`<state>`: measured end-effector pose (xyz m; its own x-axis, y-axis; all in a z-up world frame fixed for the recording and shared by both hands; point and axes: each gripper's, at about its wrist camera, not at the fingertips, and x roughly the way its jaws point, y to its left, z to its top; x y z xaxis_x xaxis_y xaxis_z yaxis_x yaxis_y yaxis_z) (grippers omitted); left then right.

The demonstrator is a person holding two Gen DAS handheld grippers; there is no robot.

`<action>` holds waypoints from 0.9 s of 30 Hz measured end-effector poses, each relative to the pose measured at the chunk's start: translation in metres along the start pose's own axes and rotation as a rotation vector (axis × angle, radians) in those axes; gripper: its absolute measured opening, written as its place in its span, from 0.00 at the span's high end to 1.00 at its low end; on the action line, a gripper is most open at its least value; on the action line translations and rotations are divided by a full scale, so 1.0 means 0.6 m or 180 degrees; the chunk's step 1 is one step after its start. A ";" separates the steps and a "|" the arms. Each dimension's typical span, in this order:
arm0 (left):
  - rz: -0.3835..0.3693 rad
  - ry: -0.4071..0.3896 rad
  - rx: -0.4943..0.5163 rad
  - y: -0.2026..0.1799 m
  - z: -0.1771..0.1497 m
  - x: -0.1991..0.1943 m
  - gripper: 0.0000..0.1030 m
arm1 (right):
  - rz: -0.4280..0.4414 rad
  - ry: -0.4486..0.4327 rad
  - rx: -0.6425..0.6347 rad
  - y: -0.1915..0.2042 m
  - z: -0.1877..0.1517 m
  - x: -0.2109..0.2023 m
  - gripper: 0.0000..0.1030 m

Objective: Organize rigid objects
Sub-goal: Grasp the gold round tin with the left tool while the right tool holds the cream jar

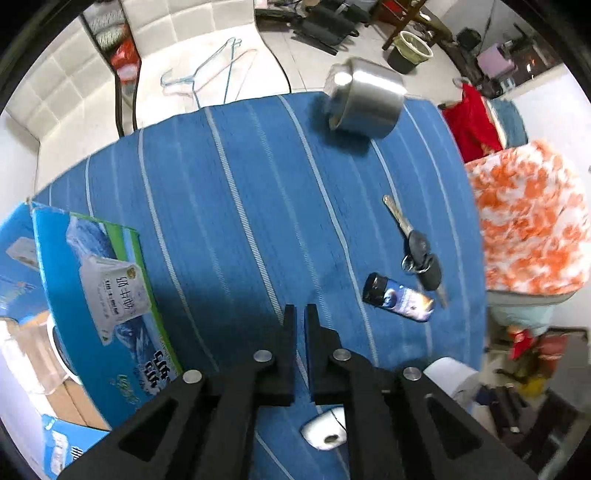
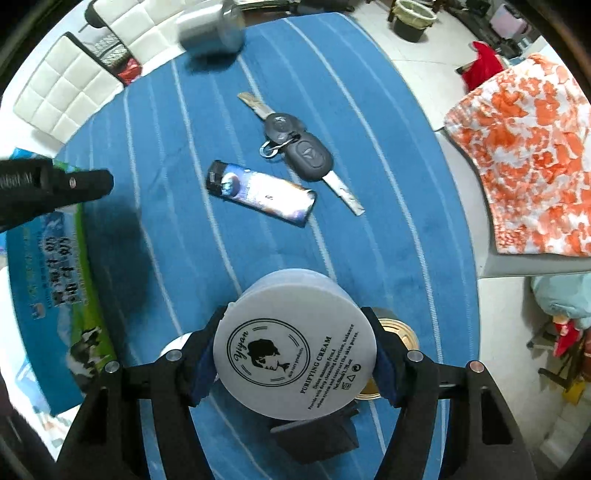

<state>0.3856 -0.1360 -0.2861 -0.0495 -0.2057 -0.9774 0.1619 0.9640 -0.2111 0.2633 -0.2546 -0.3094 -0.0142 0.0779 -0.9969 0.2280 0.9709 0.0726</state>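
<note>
Right tool clamped on one round, smooth white plastic cream jar above blue striped cloth bench. Left tool nearly together, empty. Beyond: one glossy lighter, two black-headed keys, one steel cup.
</note>
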 end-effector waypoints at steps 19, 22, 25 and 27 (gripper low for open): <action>0.0152 -0.0094 0.0288 -0.050 -0.071 -0.036 0.33 | -0.0066 -0.0418 0.0082 -0.052 -0.052 -0.099 0.31; 0.0104 0.0163 0.0413 -0.082 -0.125 0.009 0.33 | -0.0117 -0.0406 0.0188 -0.081 -0.089 -0.098 0.31; -0.0009 0.0331 0.0473 -0.121 -0.161 0.045 0.33 | -0.0158 -0.0354 0.0358 -0.117 -0.117 -0.087 0.31; -0.0098 0.0341 0.0540 -0.154 -0.171 0.057 0.33 | -0.0212 -0.0295 0.0490 -0.148 -0.136 -0.072 0.31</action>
<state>0.2681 -0.2150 -0.2984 -0.1602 -0.2067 -0.9652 0.3218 0.9135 -0.2491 0.1642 -0.3255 -0.2702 0.0539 -0.0136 -0.9985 0.3761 0.9266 0.0077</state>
